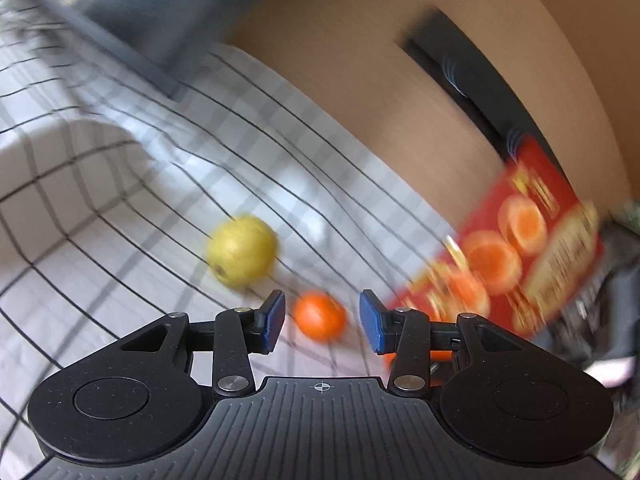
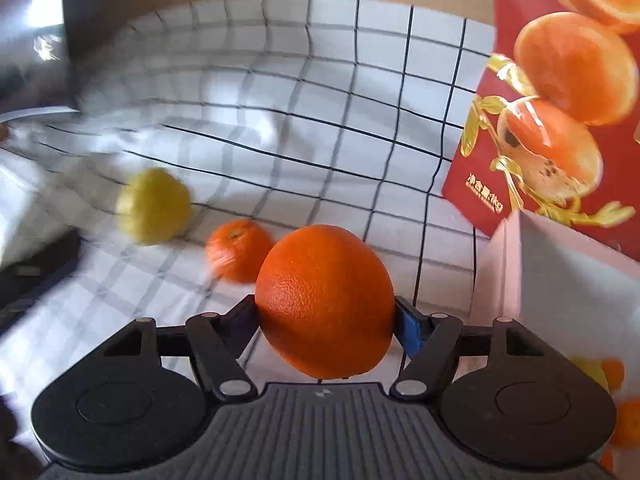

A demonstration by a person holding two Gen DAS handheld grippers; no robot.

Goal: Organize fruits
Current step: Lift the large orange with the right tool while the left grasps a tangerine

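While my right gripper (image 2: 325, 312) pinches the big orange (image 2: 325, 300) between its pads, the box (image 2: 560, 280) I judge it is meant for stands just to the right of the fruit — its white inner wall rises beside my right finger, and a few small oranges and something yellow show at the bottom of it. So the coming move turns on that one relation: the opening lies to the right and a little below the fruit, and this hand is plainly the nearer one. The orange is close to round, slightly longer top to bottom as I hold it, and I cannot make out where its stem end points.

My left gripper (image 1: 322, 322) hangs with its jaws spread and nothing in them. A small mandarin (image 1: 319, 315) lies on the checked cloth (image 1: 120, 208) just beyond the fingertips, straight ahead; its stem dimple faces up in my right view. The yellow apple (image 1: 242, 252) sits further out to the left — blurred, tipped, its dimpled end toward me and downward.
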